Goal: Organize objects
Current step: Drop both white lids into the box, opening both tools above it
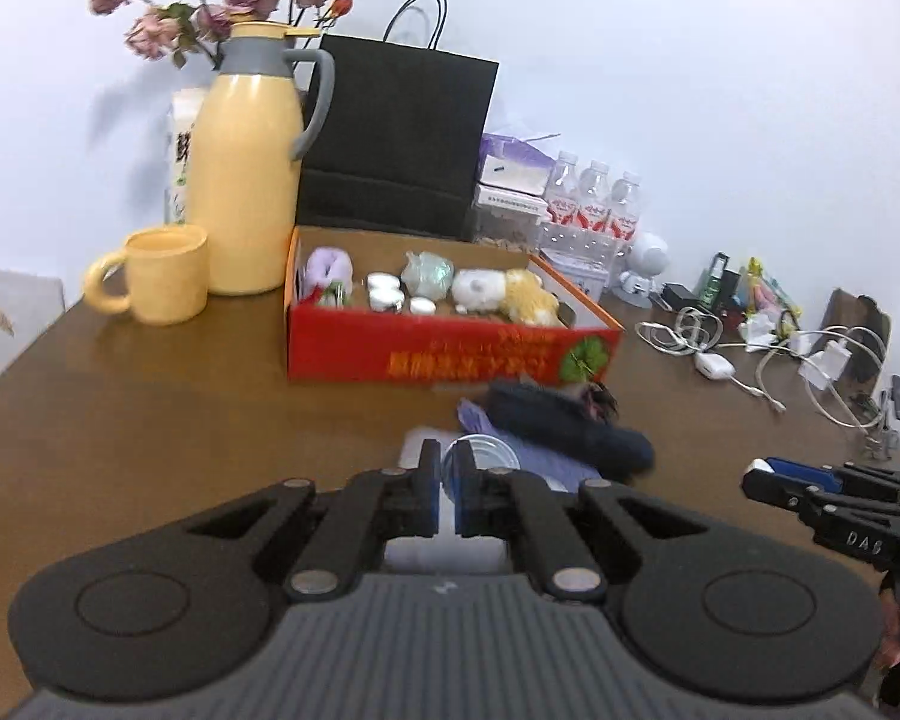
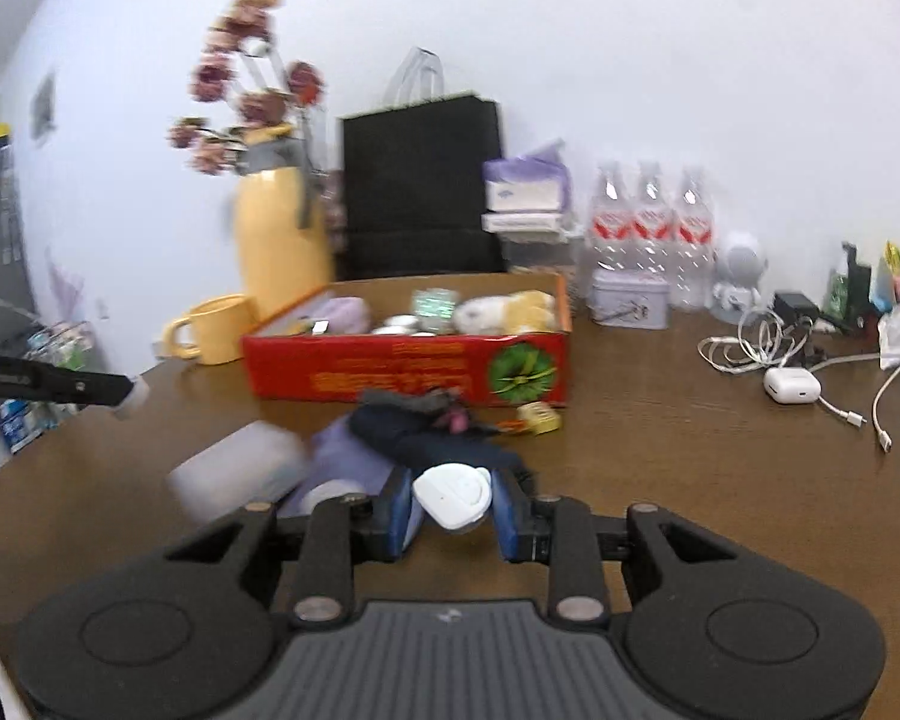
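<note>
In the right wrist view my right gripper (image 2: pixel 453 480) is shut on a white rounded case (image 2: pixel 450 498), held above the brown table. My left gripper (image 1: pixel 447 459) has its blue pads almost together on a small whitish object (image 1: pixel 448 480); the same object (image 2: pixel 133 399) shows at its tip from the right wrist. A red cardboard box (image 1: pixel 450 357) stands just beyond, holding plush toys, small white jars and a purple item. Between box and grippers lie a dark navy cloth (image 1: pixel 570 429), a purple cloth (image 2: pixel 342 450), a clear round lid (image 1: pixel 486 453) and a translucent box (image 2: pixel 234 468).
Behind the box stand a yellow jug (image 1: pixel 246 180), a yellow mug (image 1: pixel 162 273), a black paper bag (image 1: pixel 402 138) and water bottles (image 2: pixel 648 228). White cables and an earbud case (image 2: pixel 792 384) lie at the right. A small yellow box (image 2: pixel 540 417) sits by the red box.
</note>
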{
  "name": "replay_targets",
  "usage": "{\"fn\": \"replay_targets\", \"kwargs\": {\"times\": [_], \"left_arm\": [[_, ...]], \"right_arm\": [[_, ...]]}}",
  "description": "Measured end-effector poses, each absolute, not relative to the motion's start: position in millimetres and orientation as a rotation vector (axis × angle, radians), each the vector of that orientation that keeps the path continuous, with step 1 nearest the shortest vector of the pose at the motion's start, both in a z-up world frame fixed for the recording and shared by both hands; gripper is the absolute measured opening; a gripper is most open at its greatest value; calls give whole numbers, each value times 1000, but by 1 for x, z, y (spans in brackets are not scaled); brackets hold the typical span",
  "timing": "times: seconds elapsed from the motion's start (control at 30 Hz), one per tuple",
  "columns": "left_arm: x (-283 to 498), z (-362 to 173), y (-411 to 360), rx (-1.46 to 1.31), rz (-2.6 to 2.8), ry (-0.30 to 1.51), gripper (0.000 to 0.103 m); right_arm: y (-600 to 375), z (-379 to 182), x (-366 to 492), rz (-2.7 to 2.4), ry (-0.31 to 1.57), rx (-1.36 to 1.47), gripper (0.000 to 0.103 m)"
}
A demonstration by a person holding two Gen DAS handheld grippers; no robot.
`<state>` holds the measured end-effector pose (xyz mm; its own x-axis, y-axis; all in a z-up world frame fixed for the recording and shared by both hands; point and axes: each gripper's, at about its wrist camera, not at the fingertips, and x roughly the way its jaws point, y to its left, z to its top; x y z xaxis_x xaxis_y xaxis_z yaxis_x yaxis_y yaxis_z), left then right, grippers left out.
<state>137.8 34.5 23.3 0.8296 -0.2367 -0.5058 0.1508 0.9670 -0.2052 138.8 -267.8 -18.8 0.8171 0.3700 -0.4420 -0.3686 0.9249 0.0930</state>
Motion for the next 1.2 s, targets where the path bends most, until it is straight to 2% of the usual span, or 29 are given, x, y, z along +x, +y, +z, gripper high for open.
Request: {"fn": "replay_targets", "kwargs": {"times": [0.2, 0.37, 0.47, 0.57, 0.67, 0.77, 0.87, 1.03, 1.13, 1.2], "left_arm": [[106, 22, 32, -163, -251, 550, 5], [127, 27, 37, -165, -255, 535, 5], [161, 54, 43, -127, -265, 468, 5], [220, 87, 45, -66, -273, 414, 5], [312, 100, 44, -59, -304, 500, 5], [415, 79, 35, -12, -266, 668, 5], [487, 39, 26, 58, -163, 810, 5], [534, -3, 32, 66, -97, 911, 7], [534, -3, 35, 55, -124, 902, 7], [529, 3, 34, 63, -142, 884, 8]], "right_arm": [[-257, -16, 97, 436, 474, -16, 27], [-256, -5, 103, 432, 433, 4, 27], [-257, 17, 130, 460, 398, -11, 27], [-255, 49, 184, 517, 376, -19, 27], [-238, 71, 270, 562, 459, -55, 27], [-209, 68, 367, 562, 595, -65, 27], [-175, 38, 452, 503, 740, -83, 27], [-147, -26, 530, 435, 931, -46, 28], [-142, -38, 538, 404, 935, -66, 30], [-145, -35, 536, 436, 921, -25, 36]]}}
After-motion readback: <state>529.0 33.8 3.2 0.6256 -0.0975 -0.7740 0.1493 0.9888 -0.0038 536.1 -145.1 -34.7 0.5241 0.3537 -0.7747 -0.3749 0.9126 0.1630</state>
